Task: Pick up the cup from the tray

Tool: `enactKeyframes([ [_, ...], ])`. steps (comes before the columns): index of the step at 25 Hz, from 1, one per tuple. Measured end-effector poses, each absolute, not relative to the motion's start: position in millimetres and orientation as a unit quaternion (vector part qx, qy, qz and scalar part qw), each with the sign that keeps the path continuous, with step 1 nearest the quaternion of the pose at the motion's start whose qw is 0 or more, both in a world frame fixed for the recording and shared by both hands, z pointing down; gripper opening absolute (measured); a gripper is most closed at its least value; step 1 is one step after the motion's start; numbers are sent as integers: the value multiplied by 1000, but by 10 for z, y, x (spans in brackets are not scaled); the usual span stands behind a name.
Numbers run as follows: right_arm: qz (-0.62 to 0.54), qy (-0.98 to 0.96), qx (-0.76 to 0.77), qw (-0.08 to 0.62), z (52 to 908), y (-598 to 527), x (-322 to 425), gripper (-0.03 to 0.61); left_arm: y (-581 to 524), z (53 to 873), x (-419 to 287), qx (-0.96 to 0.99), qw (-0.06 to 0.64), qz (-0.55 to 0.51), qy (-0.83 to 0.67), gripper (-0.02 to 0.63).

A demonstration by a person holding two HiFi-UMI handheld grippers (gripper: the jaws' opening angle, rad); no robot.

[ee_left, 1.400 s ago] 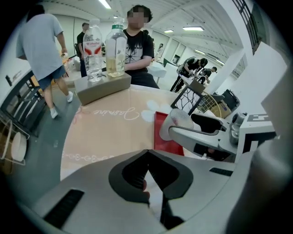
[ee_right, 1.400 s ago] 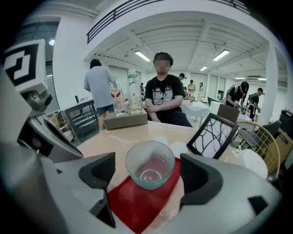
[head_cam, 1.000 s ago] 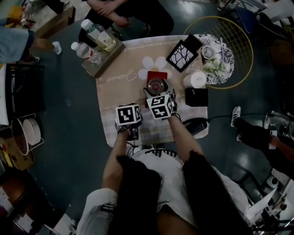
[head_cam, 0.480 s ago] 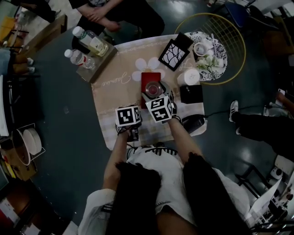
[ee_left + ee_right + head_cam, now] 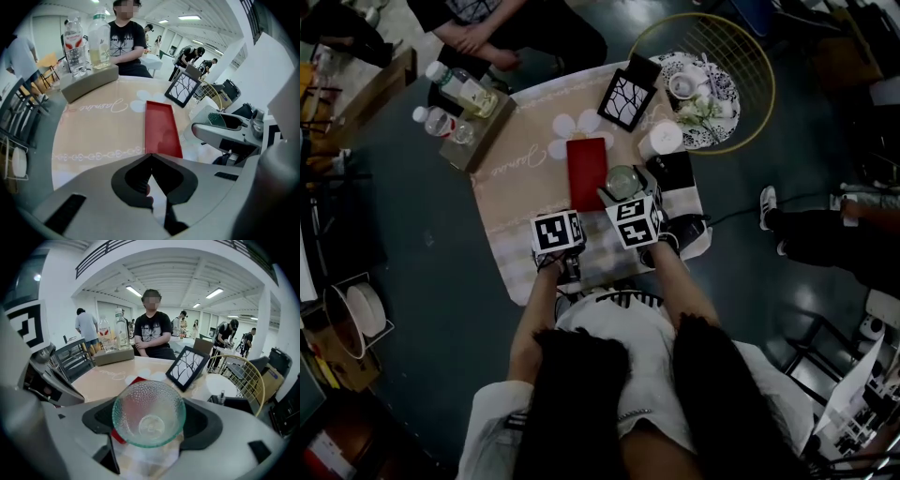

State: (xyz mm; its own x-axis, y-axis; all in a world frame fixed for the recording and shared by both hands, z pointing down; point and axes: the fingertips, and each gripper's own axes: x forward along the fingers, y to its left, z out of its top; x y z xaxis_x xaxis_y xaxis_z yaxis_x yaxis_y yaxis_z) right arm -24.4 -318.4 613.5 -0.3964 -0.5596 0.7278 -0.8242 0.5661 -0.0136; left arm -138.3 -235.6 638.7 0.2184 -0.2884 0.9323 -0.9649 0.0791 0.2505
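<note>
The clear dimpled glass cup [image 5: 149, 420] sits tilted between the jaws of my right gripper [image 5: 150, 427], which is shut on it. In the head view the cup [image 5: 623, 180] is just right of the red tray [image 5: 587, 161], at the tip of the right gripper [image 5: 625, 190]. The tray lies bare on the beige tablecloth [image 5: 520, 178]. My left gripper [image 5: 560, 217] hovers near the table's front edge, left of the right one. Its jaws meet in the left gripper view with nothing between them [image 5: 151, 155], and the tray [image 5: 161, 129] lies ahead.
A framed picture [image 5: 625, 94] stands behind the tray. A white cylinder [image 5: 660, 141] and a black box [image 5: 680, 172] are at the right. Bottles on a grey block [image 5: 469, 117] occupy the far left corner. A gold wire basket [image 5: 712, 52] and a seated person [image 5: 152, 331] are beyond.
The cup stood on the red tray before; now my right gripper holds it off the tray, to the tray's right. The left gripper has hardly moved.
</note>
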Motion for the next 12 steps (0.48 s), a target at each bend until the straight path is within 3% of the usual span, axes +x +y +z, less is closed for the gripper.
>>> enactKeyframes([
  [12,209,-810,423,347,6229,-2840,-32,402,-2428,6329,-1139,613,485,339,-523,6],
])
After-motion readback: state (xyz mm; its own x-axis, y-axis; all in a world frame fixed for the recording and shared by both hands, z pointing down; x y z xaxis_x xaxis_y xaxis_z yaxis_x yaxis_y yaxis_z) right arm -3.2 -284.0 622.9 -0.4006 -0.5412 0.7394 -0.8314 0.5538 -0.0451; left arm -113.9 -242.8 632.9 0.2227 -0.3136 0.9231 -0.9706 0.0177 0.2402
